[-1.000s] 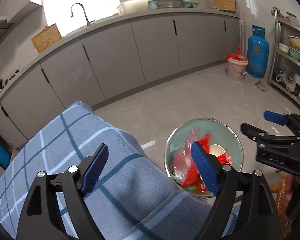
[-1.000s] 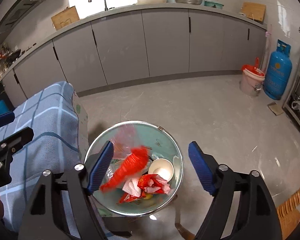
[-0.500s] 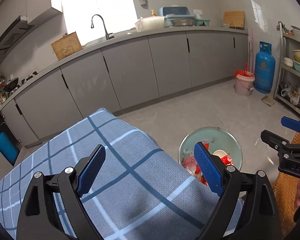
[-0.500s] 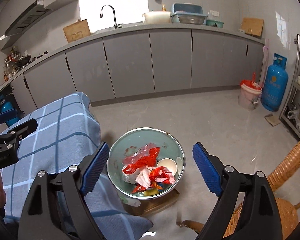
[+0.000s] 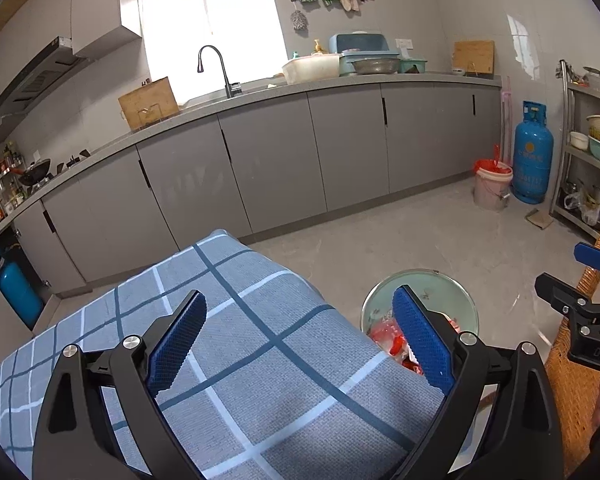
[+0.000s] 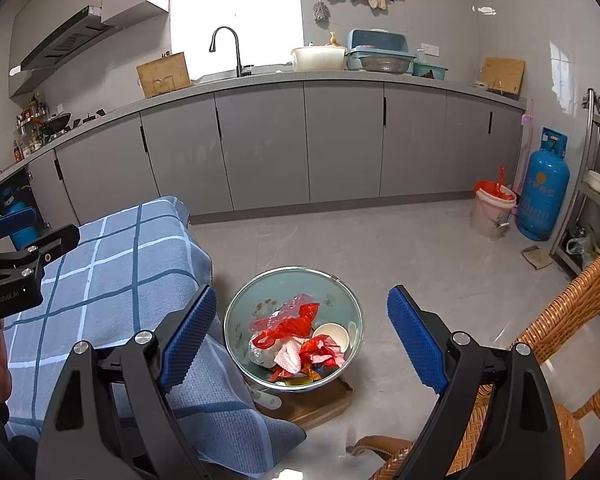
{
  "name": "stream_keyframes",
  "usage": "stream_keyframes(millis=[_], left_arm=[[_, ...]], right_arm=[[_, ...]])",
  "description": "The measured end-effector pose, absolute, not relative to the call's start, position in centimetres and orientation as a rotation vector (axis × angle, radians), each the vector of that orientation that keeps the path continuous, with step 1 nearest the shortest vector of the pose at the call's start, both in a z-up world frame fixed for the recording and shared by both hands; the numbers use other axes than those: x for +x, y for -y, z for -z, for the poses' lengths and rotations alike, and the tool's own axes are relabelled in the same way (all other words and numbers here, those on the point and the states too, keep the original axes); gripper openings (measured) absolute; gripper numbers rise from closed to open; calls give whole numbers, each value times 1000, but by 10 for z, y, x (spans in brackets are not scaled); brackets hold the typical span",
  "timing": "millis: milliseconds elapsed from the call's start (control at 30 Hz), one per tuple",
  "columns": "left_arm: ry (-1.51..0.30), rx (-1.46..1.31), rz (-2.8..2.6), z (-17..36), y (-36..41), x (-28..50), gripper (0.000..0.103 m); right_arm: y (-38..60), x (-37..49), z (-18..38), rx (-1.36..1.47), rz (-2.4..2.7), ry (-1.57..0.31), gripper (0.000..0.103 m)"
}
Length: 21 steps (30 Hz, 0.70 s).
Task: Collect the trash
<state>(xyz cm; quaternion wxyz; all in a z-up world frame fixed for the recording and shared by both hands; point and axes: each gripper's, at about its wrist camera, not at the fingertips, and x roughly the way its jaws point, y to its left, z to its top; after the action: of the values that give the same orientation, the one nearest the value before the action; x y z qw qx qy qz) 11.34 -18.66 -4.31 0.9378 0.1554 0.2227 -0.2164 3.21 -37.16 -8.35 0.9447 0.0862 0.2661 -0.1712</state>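
item: trash (image 6: pixel 296 340) in metal bowl (image 6: pixel 236 312); our left gripper (image 5: pixel 296 344) and right gripper (image 6: pixel 300 340) fingers spread, empty; tabletop (image 5: pixel 260 360) bare. step: apparently finishing; next, scan for leftovers.

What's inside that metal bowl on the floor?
The metal bowl holds red plastic wrappers, a white paper cup and crumpled tissue. Whatever lies beneath that pile is covered.

1 basin (image 6: pixel 342 292) holds 1 cup (image 6: pixel 334 334), 1 red bag (image 6: pixel 286 326) and 1 white tissue (image 6: pixel 290 354). There are 2 blue gas cylinders (image 6: pixel 542 192) (image 5: pixel 16 284), 1 bucket (image 6: pixel 492 210), 2 cutting boards (image 6: pixel 164 74) (image 6: pixel 502 74), 1 faucet (image 6: pixel 230 48) and 1 wicker chair (image 6: pixel 556 344).
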Motion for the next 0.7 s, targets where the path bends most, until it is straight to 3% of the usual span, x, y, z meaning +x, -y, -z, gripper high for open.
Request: stream_keyframes(millis=[700], left_arm=[[-435,333,401,35,180,104,99]], right_arm=[[368,20,73,187,316,-506,88]])
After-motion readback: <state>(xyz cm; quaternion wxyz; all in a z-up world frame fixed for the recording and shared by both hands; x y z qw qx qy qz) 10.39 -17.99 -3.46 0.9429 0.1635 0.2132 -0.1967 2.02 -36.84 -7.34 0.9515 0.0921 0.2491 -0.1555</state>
